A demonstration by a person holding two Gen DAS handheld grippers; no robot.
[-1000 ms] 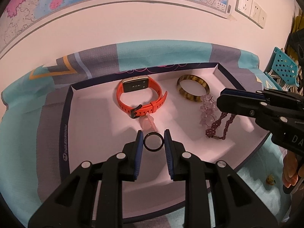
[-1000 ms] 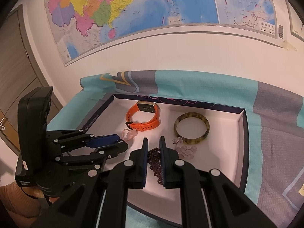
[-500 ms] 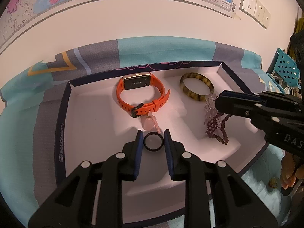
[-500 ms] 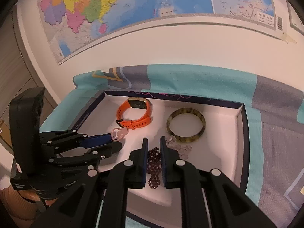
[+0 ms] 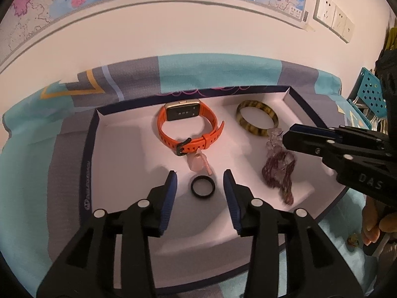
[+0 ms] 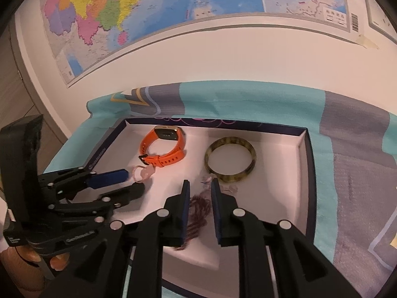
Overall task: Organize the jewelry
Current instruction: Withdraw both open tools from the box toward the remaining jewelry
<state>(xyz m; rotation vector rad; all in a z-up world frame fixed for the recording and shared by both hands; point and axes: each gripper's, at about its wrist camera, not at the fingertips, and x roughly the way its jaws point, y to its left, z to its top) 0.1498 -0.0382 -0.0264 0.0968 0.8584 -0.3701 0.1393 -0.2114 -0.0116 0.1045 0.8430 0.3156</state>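
A white tray point(image 5: 119, 164) with a dark rim holds the jewelry. A black ring point(image 5: 202, 187) lies flat on it between the fingers of my left gripper point(image 5: 199, 180), which is open and not touching it. A purple bead bracelet point(image 5: 279, 172) lies at the tray's right; in the right wrist view it point(image 6: 198, 211) sits between the fingers of my right gripper point(image 6: 200, 185), which is open. An orange watch point(image 5: 188, 129), a tortoiseshell bangle point(image 5: 256, 119) and a pink charm point(image 5: 199, 164) also lie in the tray.
The tray rests on a teal and grey cloth point(image 5: 211, 69) against a white wall with a map point(image 6: 173, 7). Wall sockets point(image 5: 332, 22) are at the upper right. A teal perforated object point(image 5: 369, 94) stands right of the table.
My left gripper opened and let go of the black ring, which now lies on the tray. My right gripper opened around the purple beads, which dropped onto the tray.
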